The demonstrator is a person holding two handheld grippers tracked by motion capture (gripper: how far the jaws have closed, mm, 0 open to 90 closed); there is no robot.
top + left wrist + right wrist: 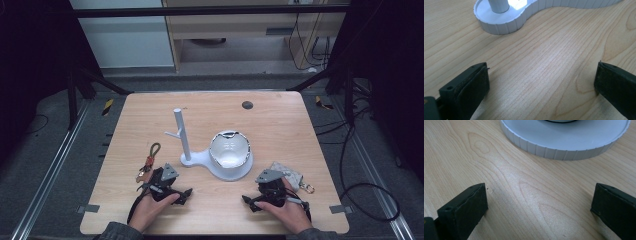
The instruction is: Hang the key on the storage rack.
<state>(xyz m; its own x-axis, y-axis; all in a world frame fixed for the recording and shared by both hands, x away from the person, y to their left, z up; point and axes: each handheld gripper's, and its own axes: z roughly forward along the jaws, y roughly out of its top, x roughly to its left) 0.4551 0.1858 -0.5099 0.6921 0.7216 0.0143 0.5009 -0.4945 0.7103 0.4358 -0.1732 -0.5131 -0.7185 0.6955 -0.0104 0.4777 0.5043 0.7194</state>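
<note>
White plastic made up the stand [207, 161]: a ribbed, figure-eight base at mid-tabletop, with a post [182, 134] and short side pegs on its left lobe and a white bowl [229, 148] tipped on its right lobe. The two loose things lay nearer the person. A keyring strap [150, 159], olive cord with an orange piece and a metal clip, lay just left of the left claw [186, 192], close by it but, as far as the high view showed, not touched. A pale pouch [289, 173] with a small ring at its right end lay just behind the right claw [248, 199], partly hidden by the hand.

Both claws rested low on the tabletop [280, 125], pointing inward toward each other. Each had its jaws spread wide with nothing between them; the left gripper view showed bare wood and the post's base [499, 18] beyond, the right gripper view bare wood and the rim of the bowl's lobe [564, 145].

By my reading, no step had begun: this was a rest pose, with nothing yet picked up. The likely work was hanging the strap on a peg or dropping the small items in the bowl. The next move would call for turning the left claw outward to the strap and closing on its cord.

No brand, label or writing could be read anywhere.
</note>
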